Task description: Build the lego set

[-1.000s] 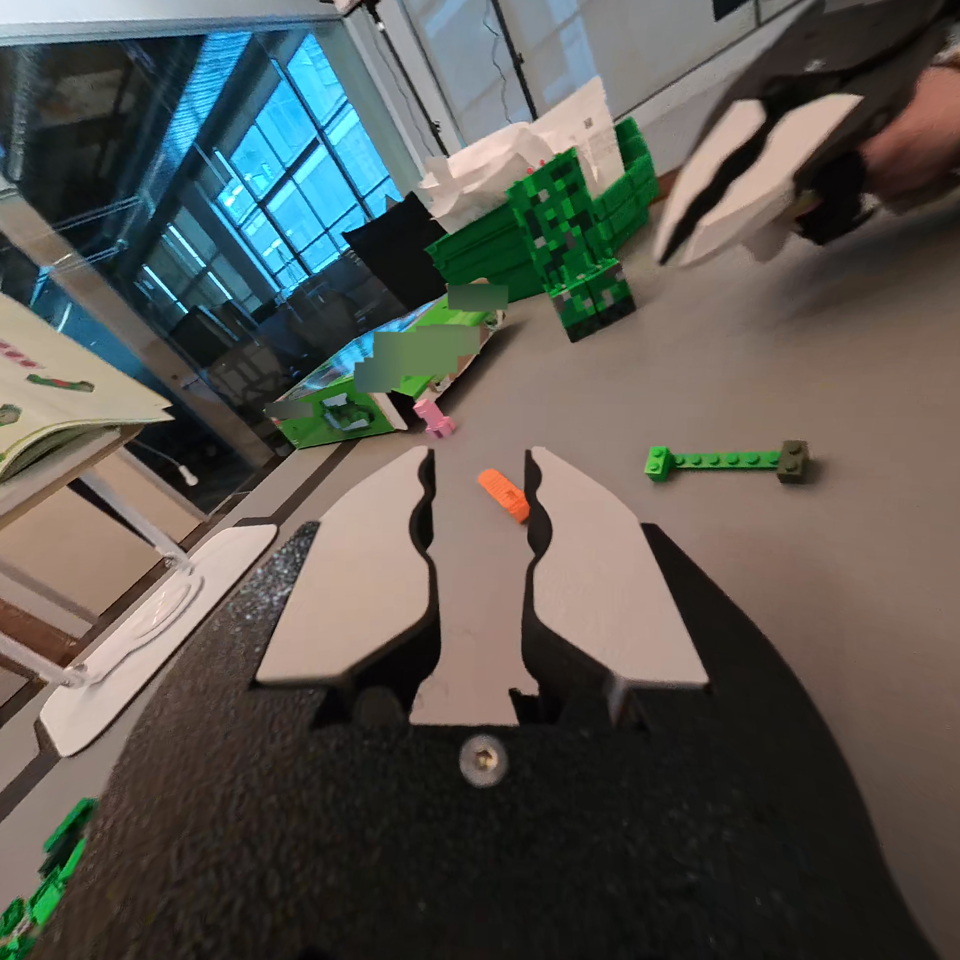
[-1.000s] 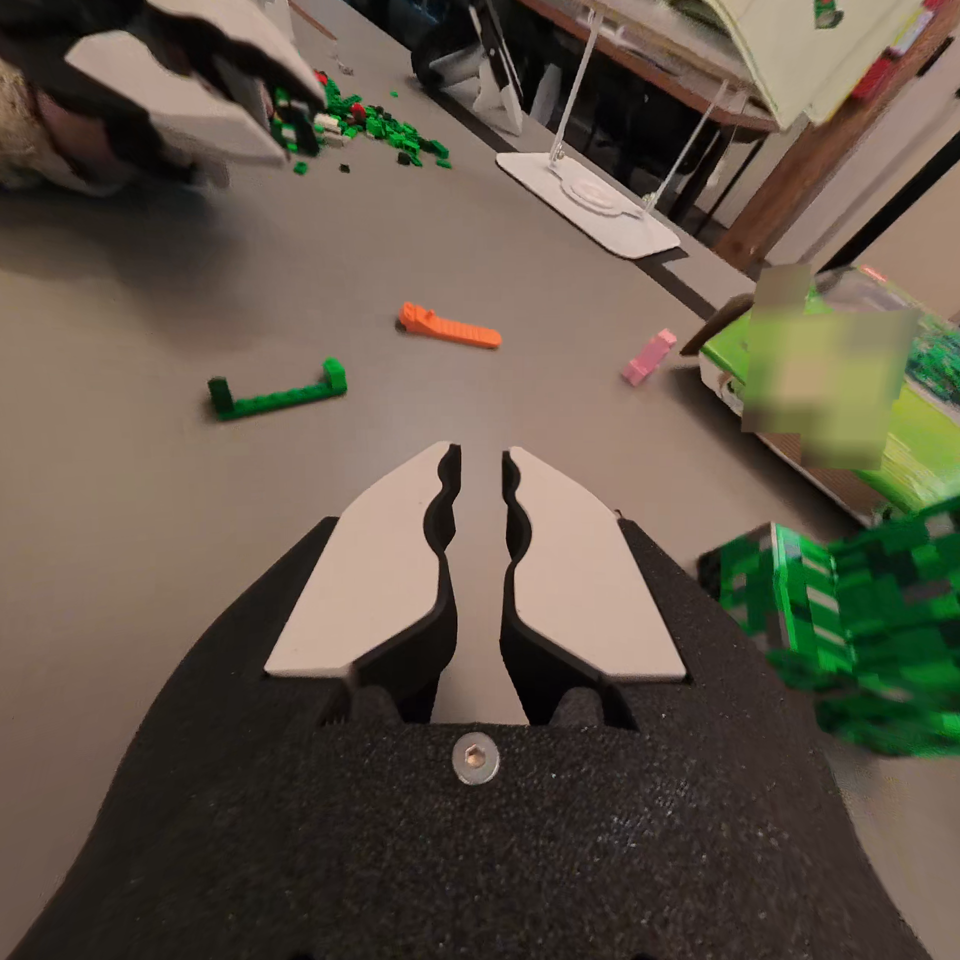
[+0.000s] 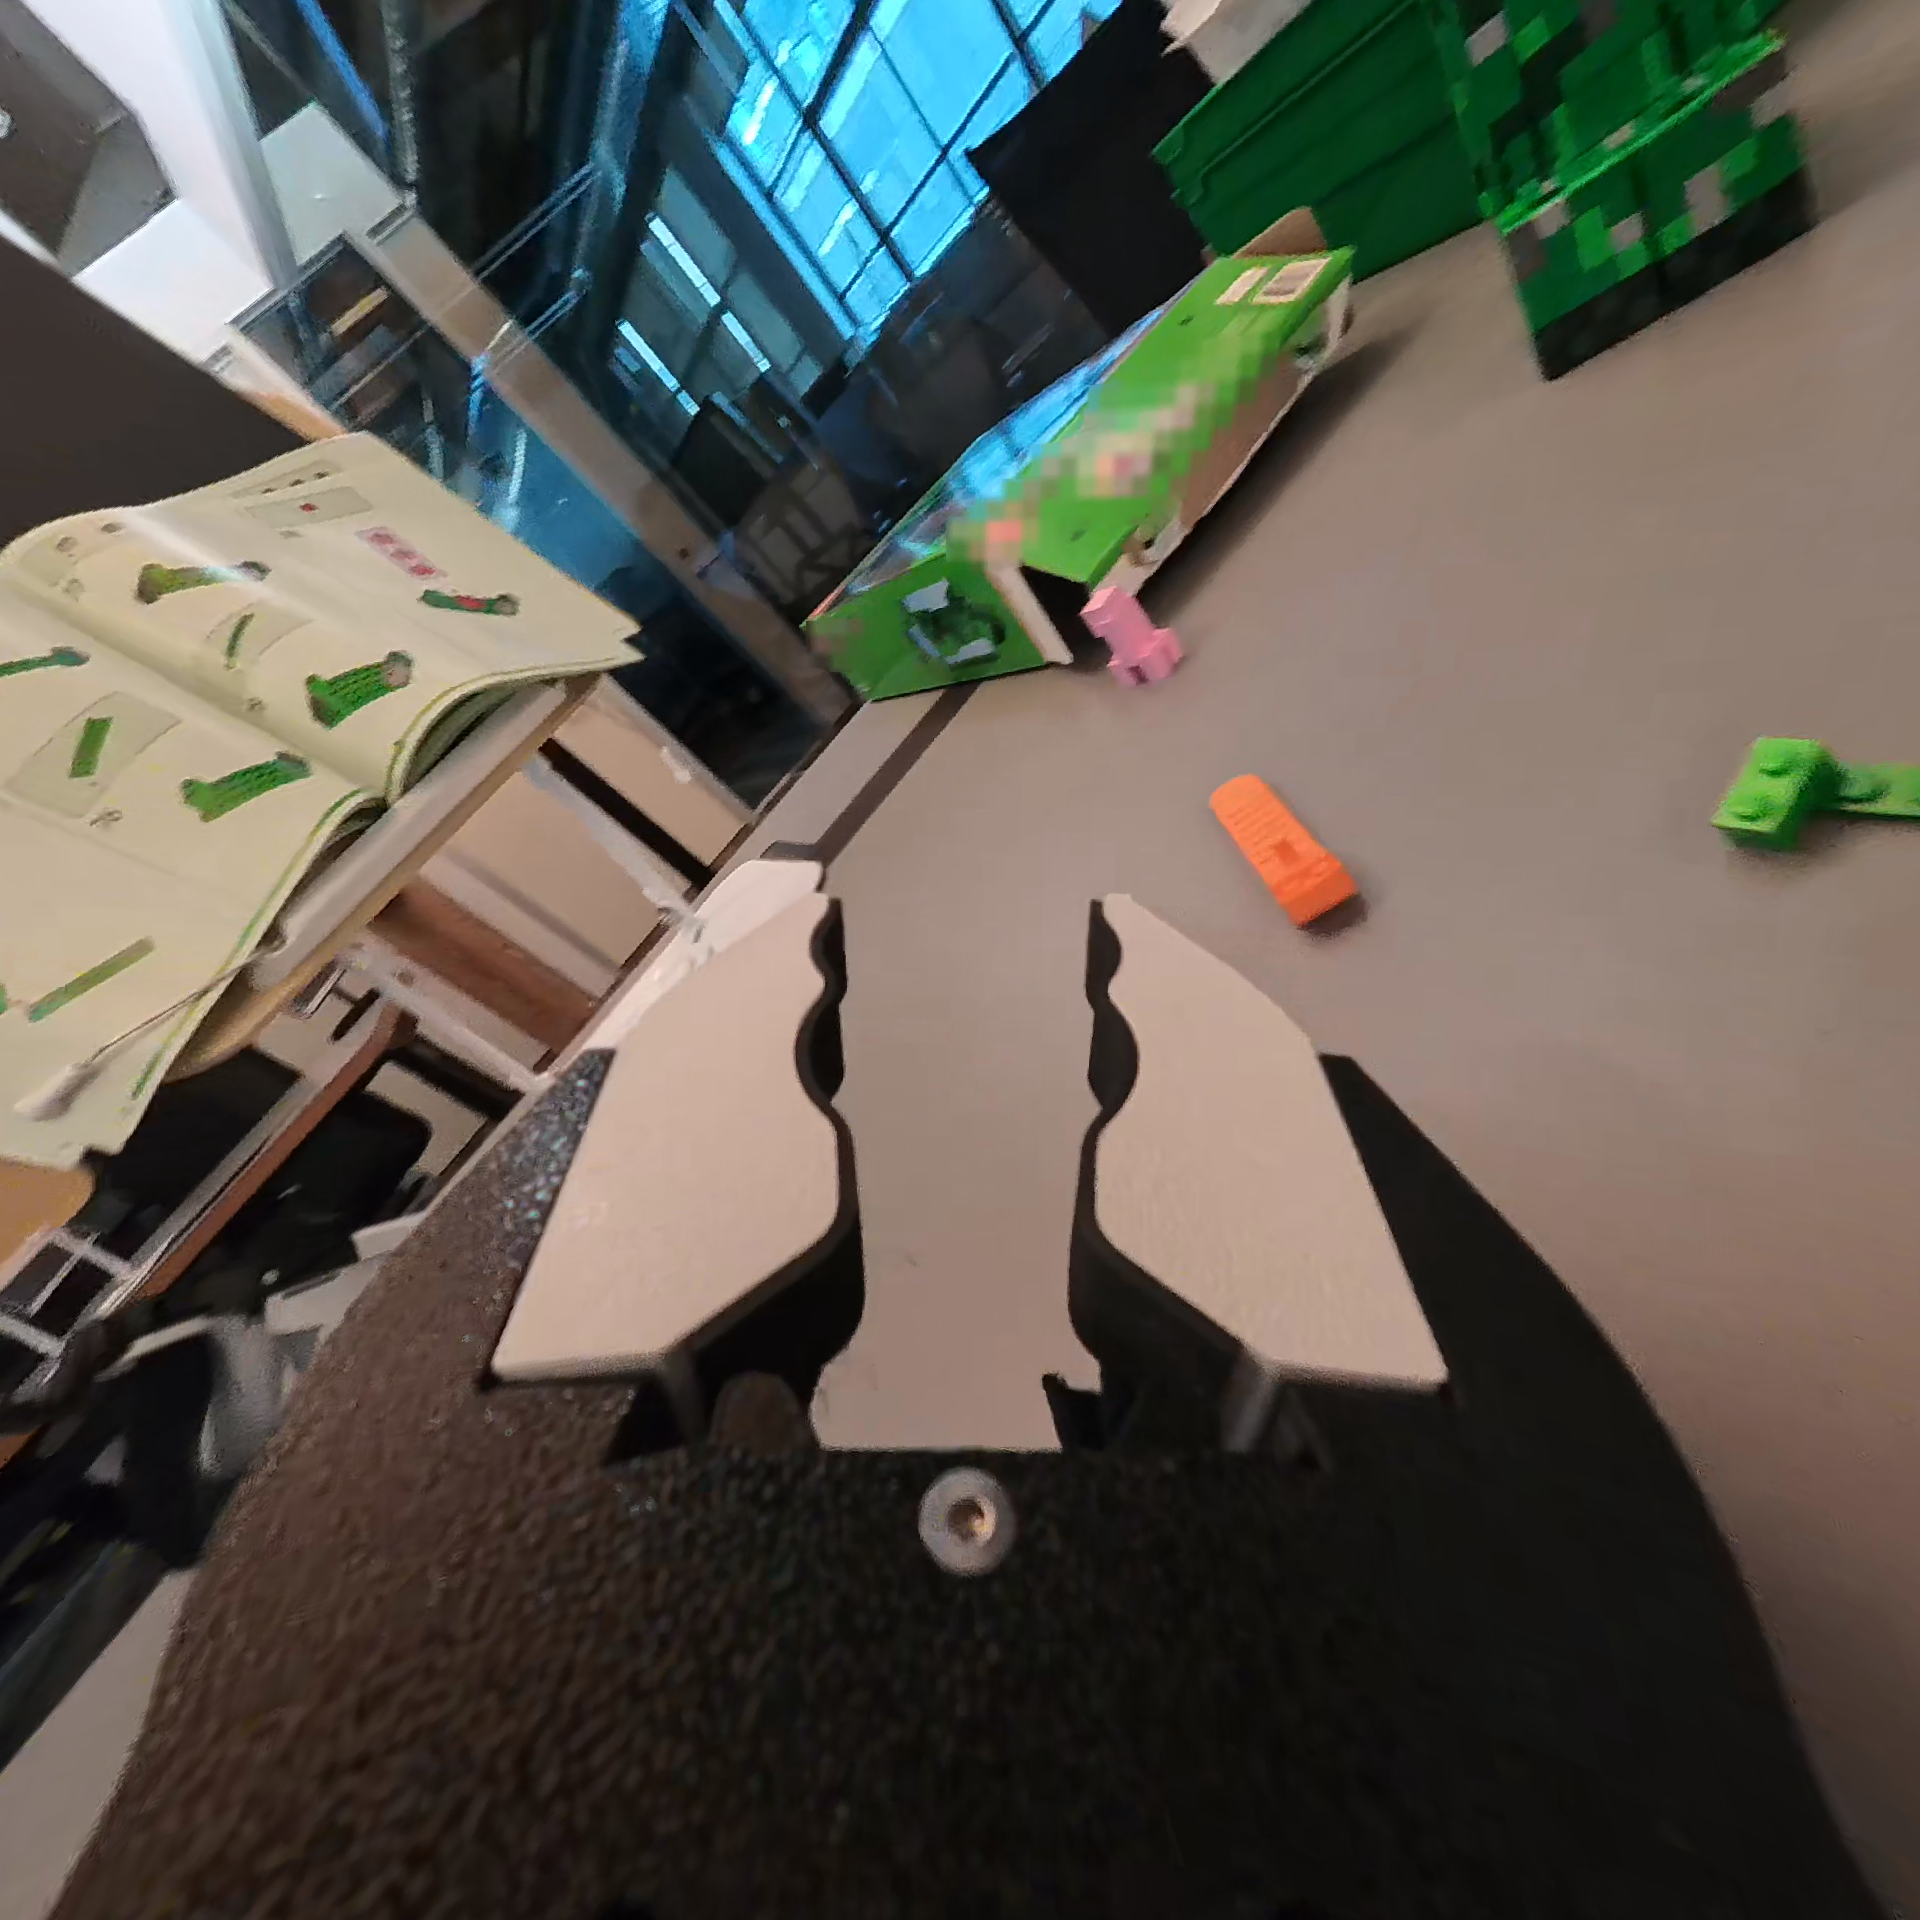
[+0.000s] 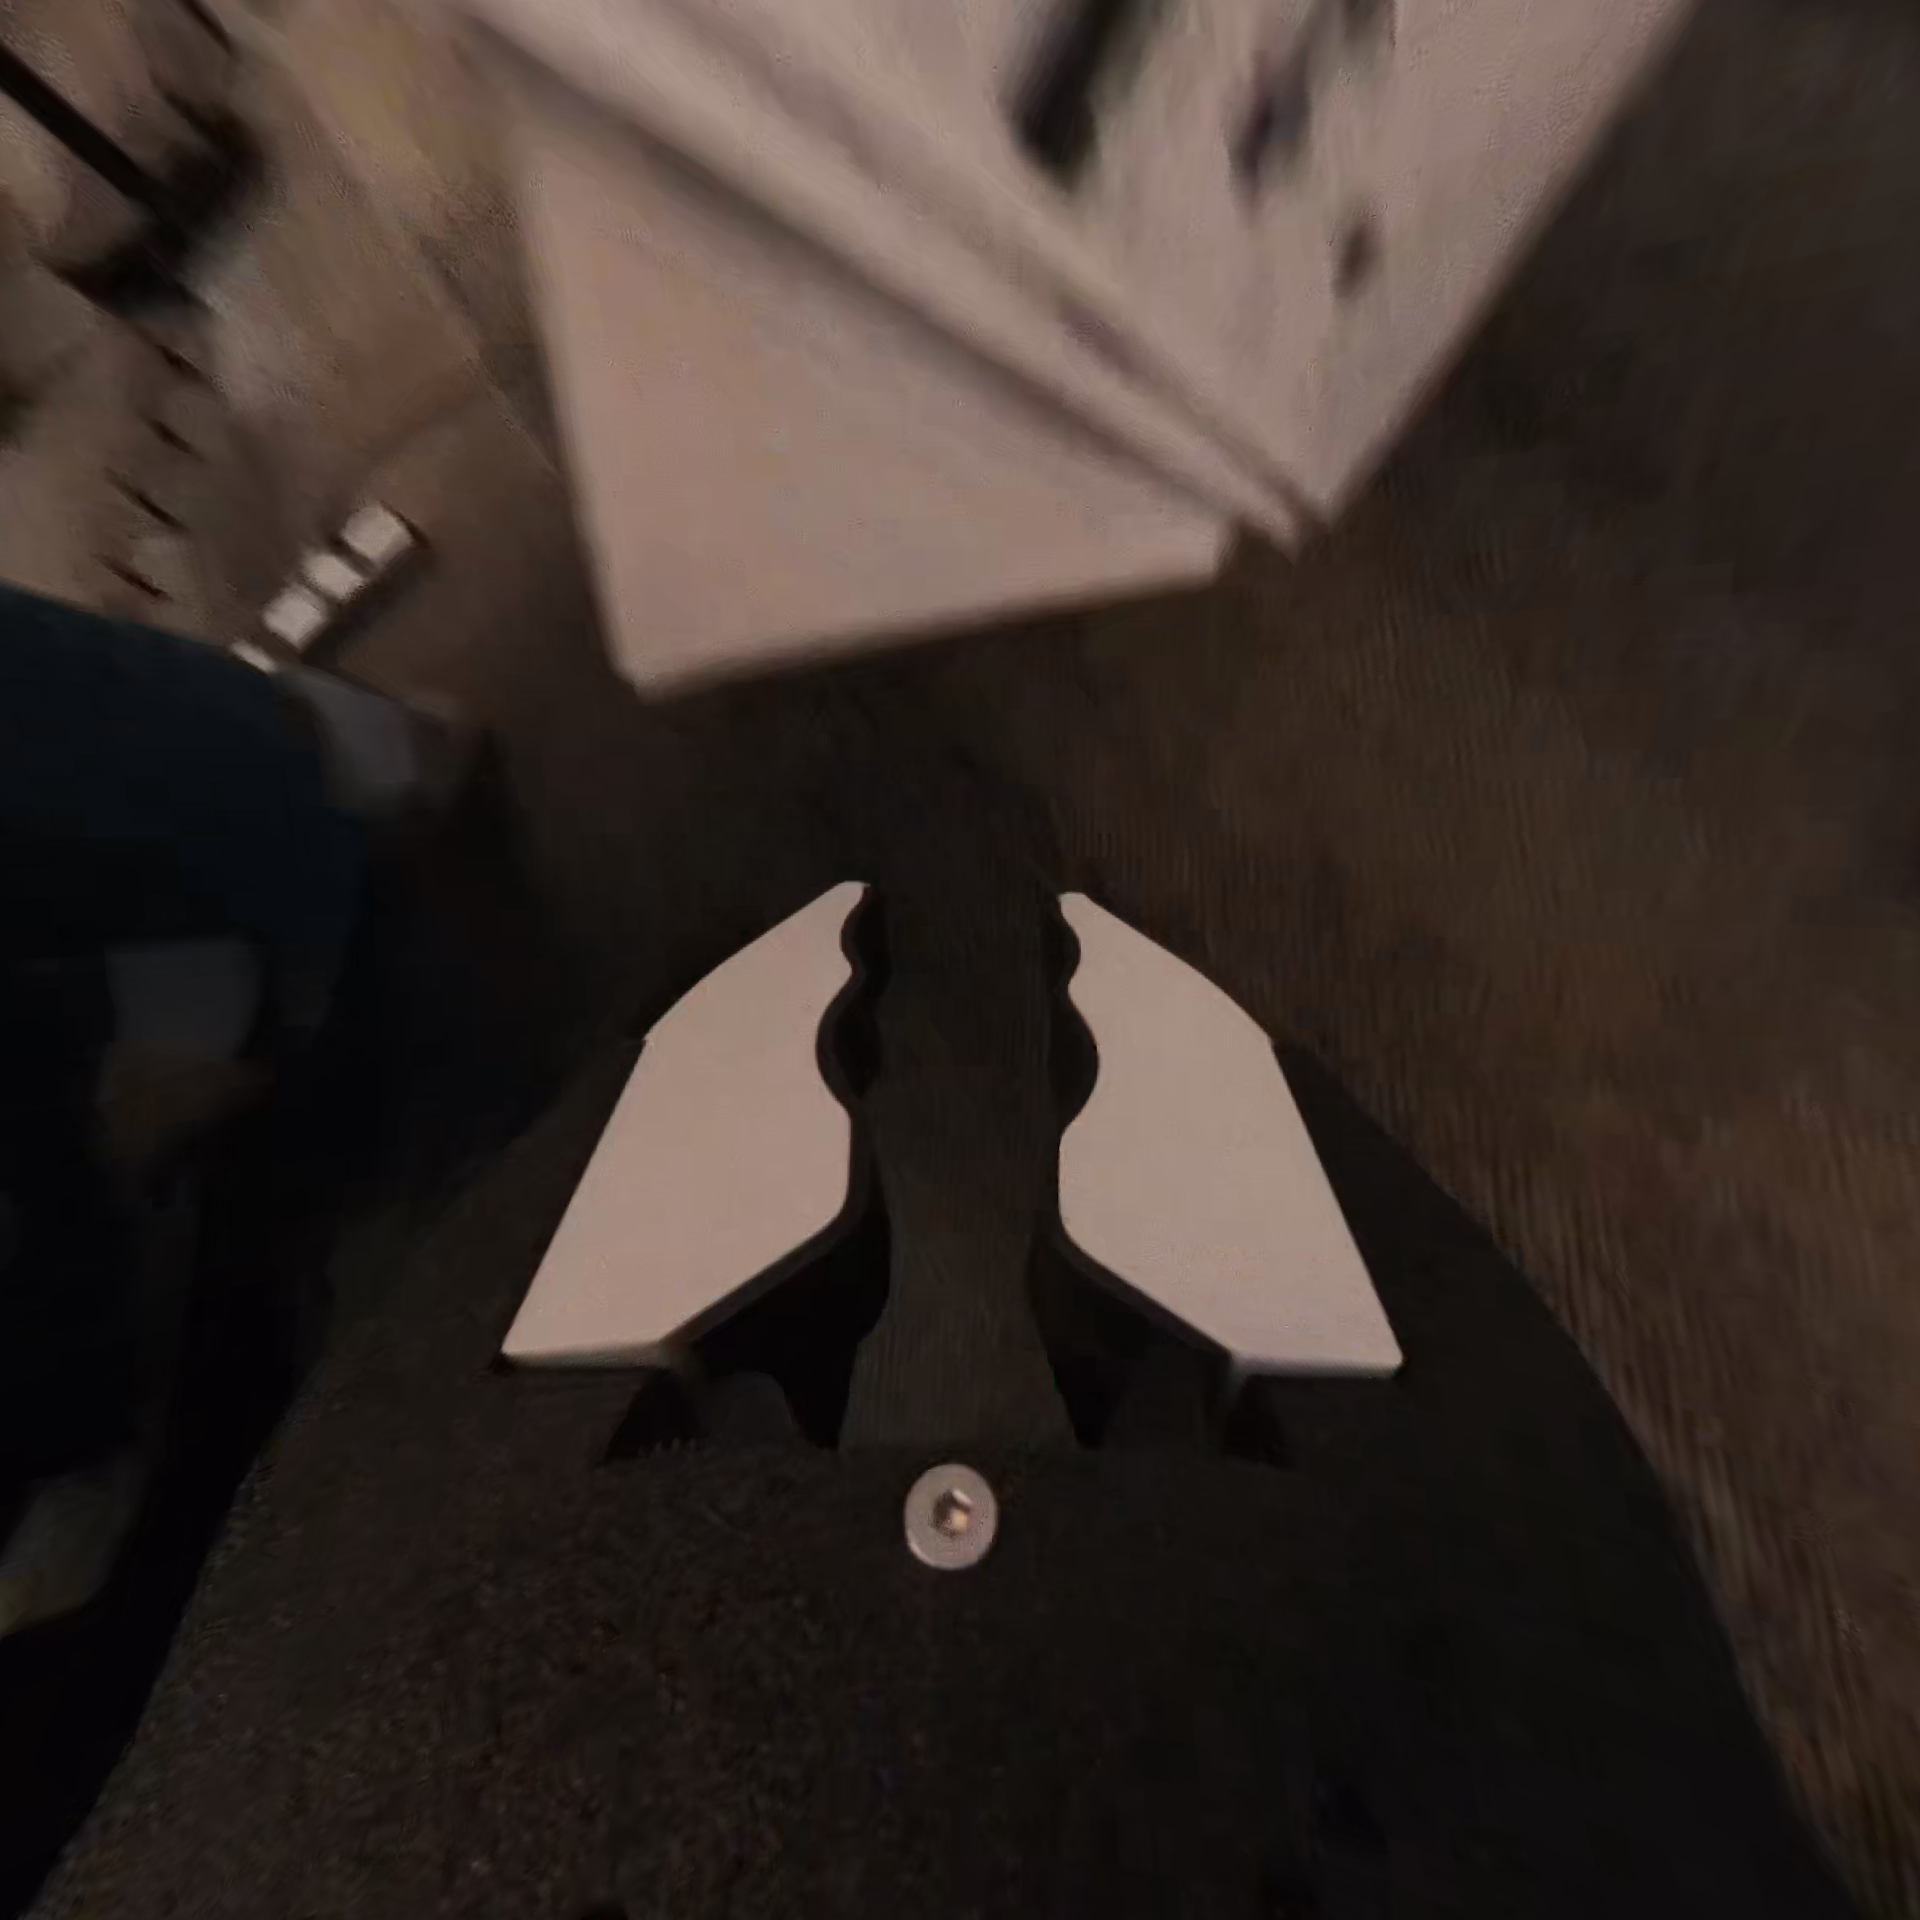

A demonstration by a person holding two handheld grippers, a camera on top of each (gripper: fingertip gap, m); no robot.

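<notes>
My left gripper (image 3: 961, 914) is open and empty above the grey table (image 3: 1558, 623). An orange brick separator (image 3: 1283, 864) lies just ahead and to its right. A green plate assembly (image 3: 1808, 795) lies at the right edge. A pink piece (image 3: 1132, 646) sits by the green set box (image 3: 1081, 499). The built green pixel figure (image 3: 1642, 156) stands at the top right. My right gripper (image 4: 961, 899) is open and empty, in a dark blurred view, pointing at white paper sheets (image 4: 935, 343) over a brown surface. No bricks show there.
An open instruction booklet (image 3: 239, 727) rests on a stand at the left, past the table edge. A white stand base (image 3: 748, 904) sits just beyond my left finger. Green bins (image 3: 1320, 135) stand at the back. A dark shape (image 4: 156, 935) fills the right view's left.
My left gripper opened wider and swung left toward the booklet. My right gripper left the table scene, opened wider, and now faces white paper in a dark, blurred view.
</notes>
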